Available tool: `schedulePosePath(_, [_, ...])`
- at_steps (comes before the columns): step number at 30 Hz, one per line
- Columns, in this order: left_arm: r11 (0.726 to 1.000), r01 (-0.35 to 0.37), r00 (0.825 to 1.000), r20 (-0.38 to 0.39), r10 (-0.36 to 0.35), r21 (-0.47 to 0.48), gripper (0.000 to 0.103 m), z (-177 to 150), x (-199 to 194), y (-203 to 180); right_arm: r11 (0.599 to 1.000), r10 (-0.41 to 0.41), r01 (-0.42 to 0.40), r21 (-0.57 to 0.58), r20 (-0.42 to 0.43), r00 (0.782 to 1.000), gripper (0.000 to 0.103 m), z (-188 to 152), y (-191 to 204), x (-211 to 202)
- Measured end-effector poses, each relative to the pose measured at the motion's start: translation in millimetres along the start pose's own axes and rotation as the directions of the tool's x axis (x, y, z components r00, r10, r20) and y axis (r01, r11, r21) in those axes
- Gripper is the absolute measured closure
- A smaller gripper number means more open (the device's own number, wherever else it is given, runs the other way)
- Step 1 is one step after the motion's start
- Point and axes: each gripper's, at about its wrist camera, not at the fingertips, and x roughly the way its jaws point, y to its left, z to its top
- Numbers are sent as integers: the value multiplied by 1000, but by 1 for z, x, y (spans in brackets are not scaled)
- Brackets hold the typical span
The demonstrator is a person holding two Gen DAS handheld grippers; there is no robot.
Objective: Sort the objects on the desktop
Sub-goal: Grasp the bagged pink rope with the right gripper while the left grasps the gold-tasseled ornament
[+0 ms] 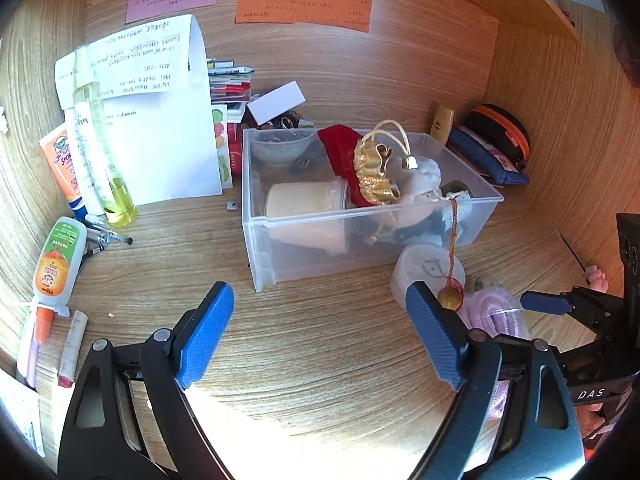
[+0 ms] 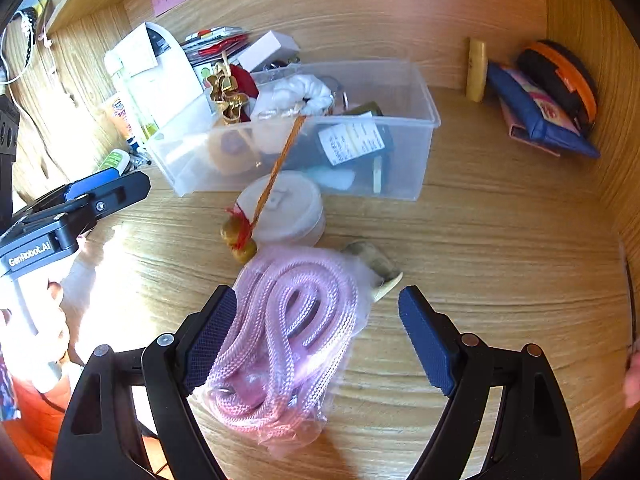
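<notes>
Wooden desk [image 2: 500, 248] boxed in by wood walls, cluttered mostly at the far side. Clear bin [image 2: 416, 120] at far centre, already crowded: a red-and-gold charm, a white cloth bundle, a lidded tub, a labelled dark item. Orange tassel cord [image 2: 280, 160] draped out over the near rim of the bin, ending in a gold bead beside a round white jar [image 2: 292, 208] just in front of the bin. Bottles and tubes [image 1: 60, 256] stacked along the far left wall; pouches [image 2: 536, 120] in the far right corner.

Bagged pink rope [image 2: 288, 328] flat on the desk, near side, just nearer than the jar. Long axis running near-to-far, roughly in line with the fingers. Lying between the pads of the right hand-held gripper [image 2: 318, 336] but off-centre, crowding the left pad [image 2: 212, 332] and well short of the right one. Right jaws spread wide, gripping nothing.

Left hand-held gripper [image 1: 320, 336] also spread wide and empty, over bare desk left of the rope, bin straight ahead.

Right side clearly nearer the rope; likely next: a small shift left to centre it, then close and carry to the bin.
</notes>
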Motion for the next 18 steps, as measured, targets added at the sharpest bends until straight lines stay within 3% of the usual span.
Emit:
schedulePosePath(5, [1000,3,1000,-19,-4,-11,15,-10,-1,4,999,31,-30,43,-30,999,20,-12,7,9])
schedulePosePath(7, [1000,1,1000,-24,-2,-12,15,-12,-1,5,998,39,-37,43,-33,999,10,-12,12,11])
schedulePosePath(9, [1000,2,1000,-25,-2,-16,15,-14,-2,6,998,54,-53,32,-35,998,7,-12,19,13])
schedulePosePath(12, [1000,12,1000,-29,-13,-18,15,-15,-2,3,1000,18,-19,-18,-28,999,6,-12,28,18])
schedulePosePath(16, [1000,28,999,-33,-28,-4,15,-15,1,-7,992,-66,66,-105,0,998,9,-15,38,25])
schedulePosePath(18, [999,38,999,-36,-38,5,15,-15,3,-13,981,-114,117,-154,30,993,20,-17,41,27])
